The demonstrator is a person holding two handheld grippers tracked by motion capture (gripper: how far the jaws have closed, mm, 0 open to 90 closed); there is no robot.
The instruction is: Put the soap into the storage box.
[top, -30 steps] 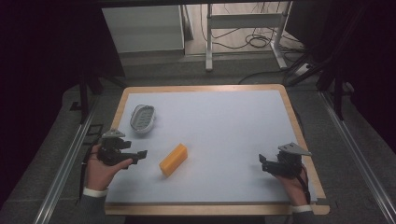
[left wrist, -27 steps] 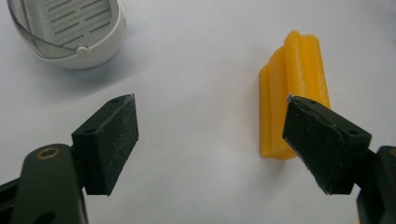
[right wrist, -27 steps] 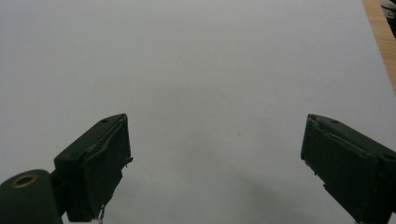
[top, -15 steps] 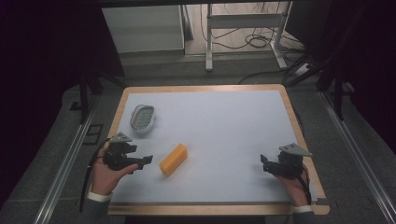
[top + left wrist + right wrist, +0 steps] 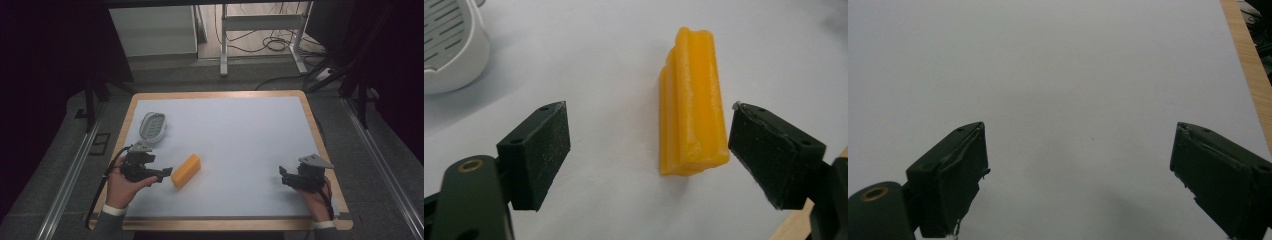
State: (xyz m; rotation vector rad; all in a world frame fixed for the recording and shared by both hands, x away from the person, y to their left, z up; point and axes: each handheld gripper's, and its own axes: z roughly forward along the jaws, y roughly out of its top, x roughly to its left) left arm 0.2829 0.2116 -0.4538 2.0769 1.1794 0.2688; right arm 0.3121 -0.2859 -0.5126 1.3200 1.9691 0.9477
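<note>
Item: orange block [image 5: 185, 171], ridged along its top, lying flat on the white table [image 5: 240, 130]. Position: about 7 o'clock from the table's centre, long axis running toward 1 o'clock. Not lifted, not gripped.

Item: left tongs [image 5: 166, 174], held in the person's left hand [image 5: 120, 185] at the 9 o'clock side of the block. Jaws spread wide, nothing between the pads in contact. In the left gripper view the block [image 5: 693, 107] sits inside the gap, just beside the right-hand pad [image 5: 774, 150] and well clear of the left-hand pad [image 5: 541, 150]; whether the nearer pad touches it cannot be told.

Item: right tongs [image 5: 283, 176], held at about 4 o'clock near the table's wooden rim [image 5: 327, 165], well apart from the block. Jaws wide open and empty; the right gripper view has bare white surface between its pads [image 5: 955, 175].

Item: slotted white dish [image 5: 152, 126], at 10 o'clock, near the block but apart from it. Empty as far as can be seen.

Progress, by judgement: the approach looks nearly complete, the block bracketed. Left to do: centre the jaws, close on the block, lift, and carry it, plausibly to the dish.
</note>
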